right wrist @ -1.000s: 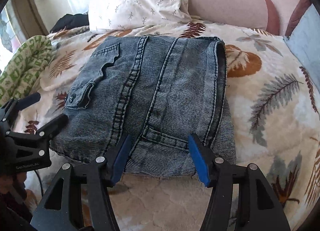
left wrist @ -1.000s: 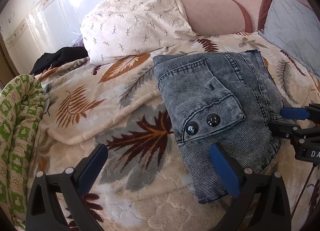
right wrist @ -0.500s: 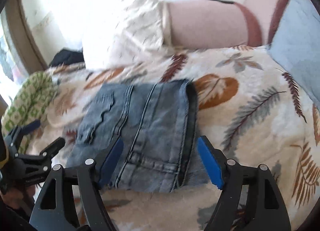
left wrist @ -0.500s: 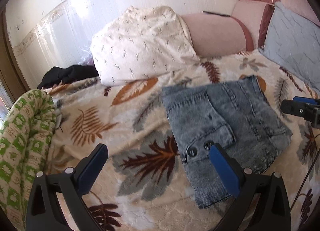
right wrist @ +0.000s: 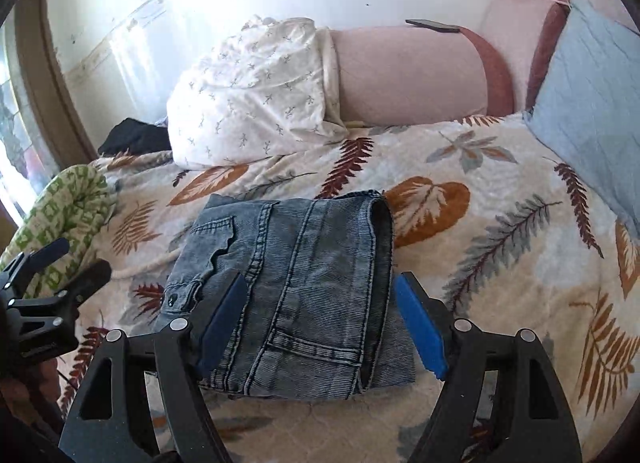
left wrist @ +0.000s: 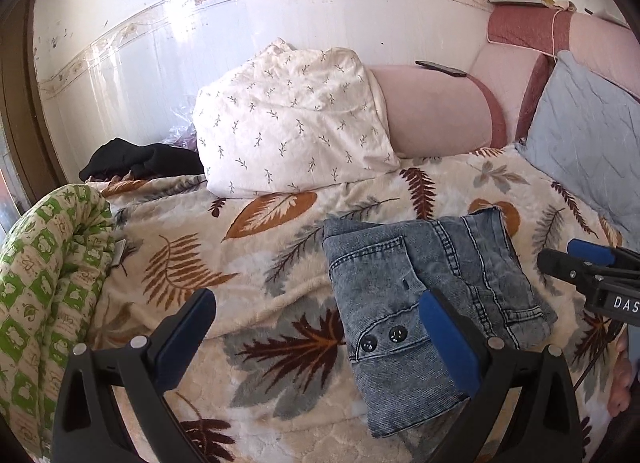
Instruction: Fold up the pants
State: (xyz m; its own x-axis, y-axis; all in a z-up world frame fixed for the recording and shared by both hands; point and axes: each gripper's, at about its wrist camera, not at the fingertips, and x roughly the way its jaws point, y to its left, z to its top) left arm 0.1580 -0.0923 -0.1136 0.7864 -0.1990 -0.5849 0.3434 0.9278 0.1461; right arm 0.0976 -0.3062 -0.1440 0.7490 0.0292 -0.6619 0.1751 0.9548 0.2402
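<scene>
Since the denim pants [right wrist: 296, 287] lie folded compact on the bed [right wrist: 500, 223], both tools, left [left wrist: 316, 337] and right [right wrist: 322, 321], hang wide and empty; folding looks finished.

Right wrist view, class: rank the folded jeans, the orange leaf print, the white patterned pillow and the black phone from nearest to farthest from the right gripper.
1. Folded jeans, directly ahead of the right gripper.
2. Orange leaf print, just beyond, right.
3. White patterned pillow, far left.
4. Black phone, atop the pink bolster, farthest.
</scene>
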